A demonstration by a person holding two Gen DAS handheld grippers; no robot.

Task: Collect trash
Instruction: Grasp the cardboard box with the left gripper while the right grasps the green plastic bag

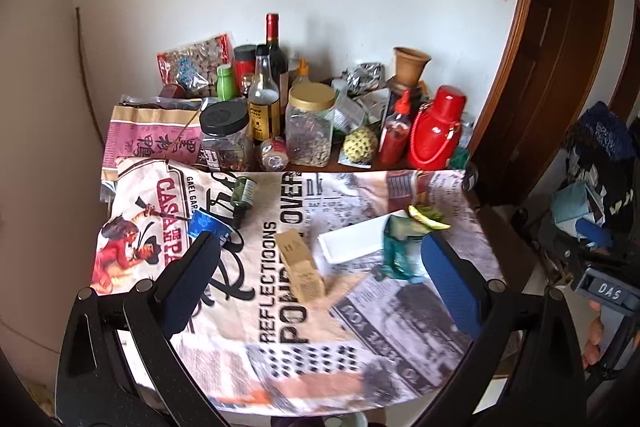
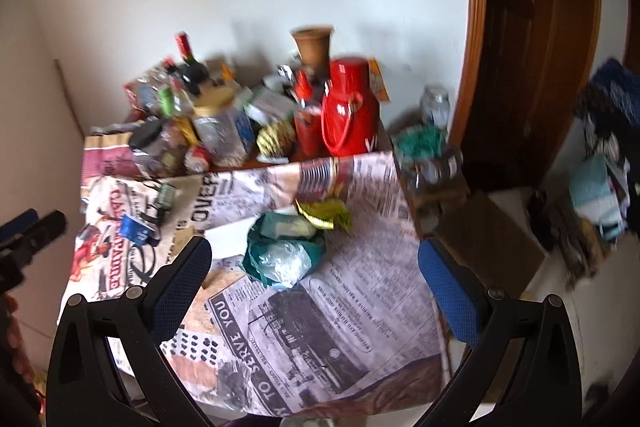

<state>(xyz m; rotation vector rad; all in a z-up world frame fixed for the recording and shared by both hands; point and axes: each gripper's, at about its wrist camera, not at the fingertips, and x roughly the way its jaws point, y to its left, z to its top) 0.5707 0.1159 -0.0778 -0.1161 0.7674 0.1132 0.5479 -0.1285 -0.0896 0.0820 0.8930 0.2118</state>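
Both views are taken from above the near edge of the table (image 1: 280, 379), angled down and facing the far white wall. The left wrist view is set toward the left, centred on the printed cloth (image 1: 256, 291). The right wrist view is set further right, with the door frame (image 2: 476, 67) taken in. The cloth, the teal bag (image 2: 280, 255), the red flask (image 2: 348, 107) and the far clutter are shared by both views, at close range.

right wrist view motion-blurred, jars (image 2: 208, 131) indistinct, tablecloth (image 2: 320, 347) cut off below
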